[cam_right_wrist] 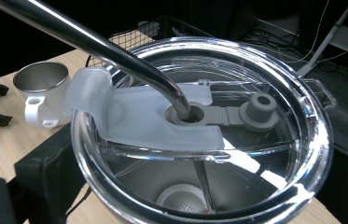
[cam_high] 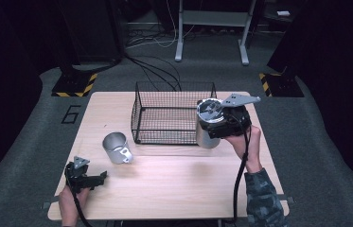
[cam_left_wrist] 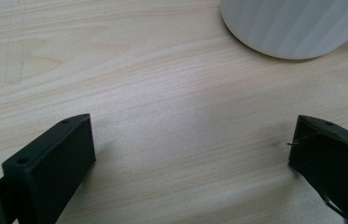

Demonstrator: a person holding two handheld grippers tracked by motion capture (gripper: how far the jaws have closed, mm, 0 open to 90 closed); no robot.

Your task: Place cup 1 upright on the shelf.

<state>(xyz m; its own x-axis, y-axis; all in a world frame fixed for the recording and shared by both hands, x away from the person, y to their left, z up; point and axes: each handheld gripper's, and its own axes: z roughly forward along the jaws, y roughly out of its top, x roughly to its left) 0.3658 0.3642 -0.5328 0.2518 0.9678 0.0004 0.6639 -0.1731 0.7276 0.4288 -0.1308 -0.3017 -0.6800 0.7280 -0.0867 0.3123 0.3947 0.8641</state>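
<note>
My right gripper (cam_high: 214,128) is shut on a steel tumbler (cam_high: 206,138) and holds it upright at the front right corner of the wire basket (cam_high: 173,84). In the right gripper view the tumbler's clear lid (cam_right_wrist: 237,154) lies between the black jaws, and a metal straw (cam_right_wrist: 92,42) goes down through its centre hole. A white-handled steel mug (cam_high: 116,147) stands on the table left of the basket. My left gripper (cam_high: 102,178) rests open near the front left edge, its jaws wide apart over bare wood (cam_left_wrist: 190,140), with the mug's base (cam_left_wrist: 293,28) just ahead.
The black wire basket (cam_right_wrist: 134,32) stands at the back middle of the wooden table (cam_high: 179,184). Beyond the table are cables and a white stand's legs (cam_high: 212,33) on the grey floor.
</note>
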